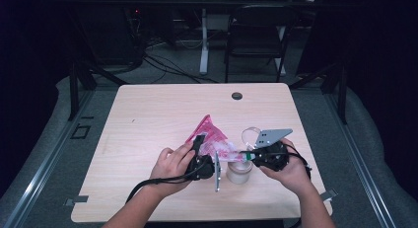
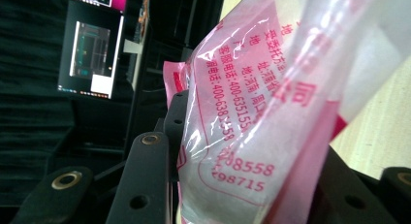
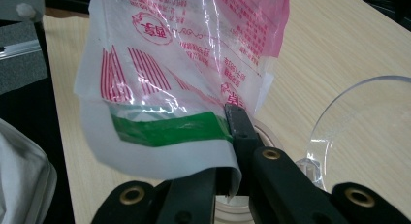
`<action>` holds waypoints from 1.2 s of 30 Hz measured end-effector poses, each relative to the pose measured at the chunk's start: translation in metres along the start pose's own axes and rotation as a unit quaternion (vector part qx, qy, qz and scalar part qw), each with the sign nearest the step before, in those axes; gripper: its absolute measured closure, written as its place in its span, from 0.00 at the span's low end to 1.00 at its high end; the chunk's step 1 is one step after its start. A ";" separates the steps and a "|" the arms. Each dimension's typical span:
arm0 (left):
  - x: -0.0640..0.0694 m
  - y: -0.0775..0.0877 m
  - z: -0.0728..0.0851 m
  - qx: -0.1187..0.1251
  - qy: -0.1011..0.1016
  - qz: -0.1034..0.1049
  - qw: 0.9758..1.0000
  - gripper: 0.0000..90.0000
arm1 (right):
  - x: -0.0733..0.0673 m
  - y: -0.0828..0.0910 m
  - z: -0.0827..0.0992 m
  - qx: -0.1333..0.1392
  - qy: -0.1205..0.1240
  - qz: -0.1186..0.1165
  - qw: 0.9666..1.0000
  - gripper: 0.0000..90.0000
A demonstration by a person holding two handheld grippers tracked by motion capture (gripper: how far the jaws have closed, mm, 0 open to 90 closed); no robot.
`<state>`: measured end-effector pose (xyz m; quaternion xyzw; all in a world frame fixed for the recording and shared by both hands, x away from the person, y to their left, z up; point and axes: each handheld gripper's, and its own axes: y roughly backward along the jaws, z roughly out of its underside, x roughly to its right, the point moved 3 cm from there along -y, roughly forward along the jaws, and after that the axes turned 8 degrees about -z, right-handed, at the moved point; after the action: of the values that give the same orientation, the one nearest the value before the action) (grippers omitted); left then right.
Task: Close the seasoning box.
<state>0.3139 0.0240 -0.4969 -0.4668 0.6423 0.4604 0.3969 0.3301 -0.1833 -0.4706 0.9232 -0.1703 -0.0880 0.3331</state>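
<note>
High view: both tools (image 1: pixel 209 156) (image 1: pixel 246 156) pinch the bag (image 1: pixel 214 139) well inside table edges (image 1: pixel 197 218).

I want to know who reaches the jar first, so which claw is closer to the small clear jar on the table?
Right. The right claw holds the bag's edge directly above the jar; the left claw grips the bag off to the jar's left.

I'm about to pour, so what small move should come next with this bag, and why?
Probably tip the bag a little further over the jar. Both the left gripper and right gripper grip it, and its pinched edge sits just above the jar's mouth.
</note>
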 end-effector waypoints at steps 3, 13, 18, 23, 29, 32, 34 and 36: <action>0.003 0.000 0.003 -0.004 0.007 0.006 1.000 0.73 | -0.001 -0.001 -0.001 0.001 0.001 0.001 1.000 1.00; 0.012 -0.002 0.012 -0.015 0.060 0.031 0.998 0.73 | -0.003 -0.004 -0.005 0.002 0.007 -0.001 1.000 1.00; 0.017 -0.003 0.015 -0.021 0.082 0.041 0.996 0.74 | -0.004 -0.006 -0.007 0.002 0.010 -0.001 1.000 1.00; 0.020 -0.004 0.019 -0.024 0.102 0.049 0.993 0.75 | -0.005 -0.008 -0.009 0.003 0.014 -0.003 1.000 1.00; 0.024 -0.006 0.022 -0.028 0.120 0.060 0.991 0.76 | -0.006 -0.010 -0.010 0.000 0.017 -0.005 1.000 1.00; 0.026 -0.006 0.024 -0.031 0.131 0.067 0.989 0.77 | -0.007 -0.012 -0.011 0.001 0.019 -0.004 1.000 1.00; 0.028 -0.007 0.026 -0.032 0.139 0.071 0.987 0.77 | -0.007 -0.012 -0.012 0.001 0.019 -0.004 1.000 1.00; 0.030 -0.008 0.027 -0.030 0.152 0.077 0.985 0.78 | -0.008 -0.013 -0.013 0.002 0.021 -0.006 1.000 0.99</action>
<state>0.3158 0.0414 -0.5340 -0.4924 0.7148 0.4325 0.2439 0.3298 -0.1636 -0.4691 0.9265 -0.1578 -0.0705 0.3342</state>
